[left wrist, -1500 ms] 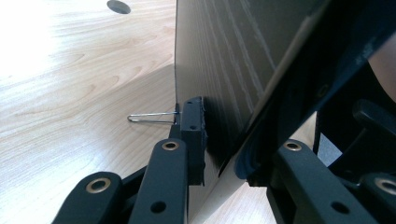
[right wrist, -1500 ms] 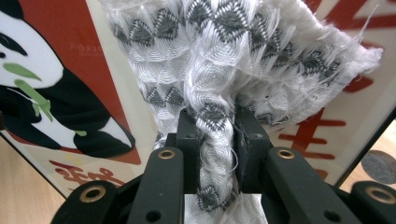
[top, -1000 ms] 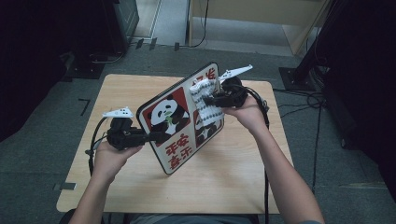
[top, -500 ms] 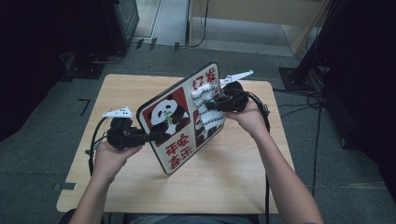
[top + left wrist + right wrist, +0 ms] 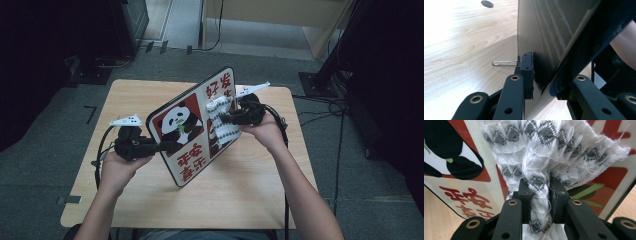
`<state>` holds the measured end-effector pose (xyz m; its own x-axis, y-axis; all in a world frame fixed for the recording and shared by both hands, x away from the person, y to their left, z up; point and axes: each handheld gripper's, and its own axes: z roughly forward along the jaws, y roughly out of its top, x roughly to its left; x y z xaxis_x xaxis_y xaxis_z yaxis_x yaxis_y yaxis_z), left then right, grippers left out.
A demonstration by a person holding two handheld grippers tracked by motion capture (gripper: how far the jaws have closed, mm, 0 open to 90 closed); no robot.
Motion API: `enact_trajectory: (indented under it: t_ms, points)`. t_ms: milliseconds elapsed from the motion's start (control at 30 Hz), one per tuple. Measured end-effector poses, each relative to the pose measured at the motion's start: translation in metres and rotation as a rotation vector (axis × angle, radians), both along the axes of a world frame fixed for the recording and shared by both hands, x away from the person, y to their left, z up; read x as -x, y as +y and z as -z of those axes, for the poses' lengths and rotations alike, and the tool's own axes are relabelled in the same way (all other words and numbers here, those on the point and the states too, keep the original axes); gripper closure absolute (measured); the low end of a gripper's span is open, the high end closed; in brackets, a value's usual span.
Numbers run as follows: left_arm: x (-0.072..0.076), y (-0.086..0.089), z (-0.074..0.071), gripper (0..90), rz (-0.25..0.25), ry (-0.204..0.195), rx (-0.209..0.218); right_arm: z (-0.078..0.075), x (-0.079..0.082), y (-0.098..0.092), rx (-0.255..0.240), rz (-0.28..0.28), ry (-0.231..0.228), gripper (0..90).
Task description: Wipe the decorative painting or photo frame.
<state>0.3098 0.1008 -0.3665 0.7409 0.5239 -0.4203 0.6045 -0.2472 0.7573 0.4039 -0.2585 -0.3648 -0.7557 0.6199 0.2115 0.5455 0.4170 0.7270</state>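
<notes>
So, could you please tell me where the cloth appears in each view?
High view: cloth right of centre, against the panda board.
Left gripper view: not in it.
Right gripper view: centre, cloth pinched in the fingers.
Shared landmark: the board.

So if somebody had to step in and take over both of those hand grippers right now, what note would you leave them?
Left gripper: shut on the edge of the flat panda picture board, propping it tilted on the light wooden table.
Right gripper: shut on the white and grey woven cloth, pressed against the board's printed face, right half.
Done: board gripped, cloth on the picture.
Left: probably wiping the rest of the face, then setting both down. How much is already wiped cannot be told.
</notes>
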Motion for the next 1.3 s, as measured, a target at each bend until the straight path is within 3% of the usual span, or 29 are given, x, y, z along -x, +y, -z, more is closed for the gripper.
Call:
enact_trajectory:
  t_ms: [1300]
  points:
    - [0.0,0.0,0.0,74.5,0.002,-0.006,0.0,0.046,0.008,-0.007,0.015,0.015,0.067,75.4]
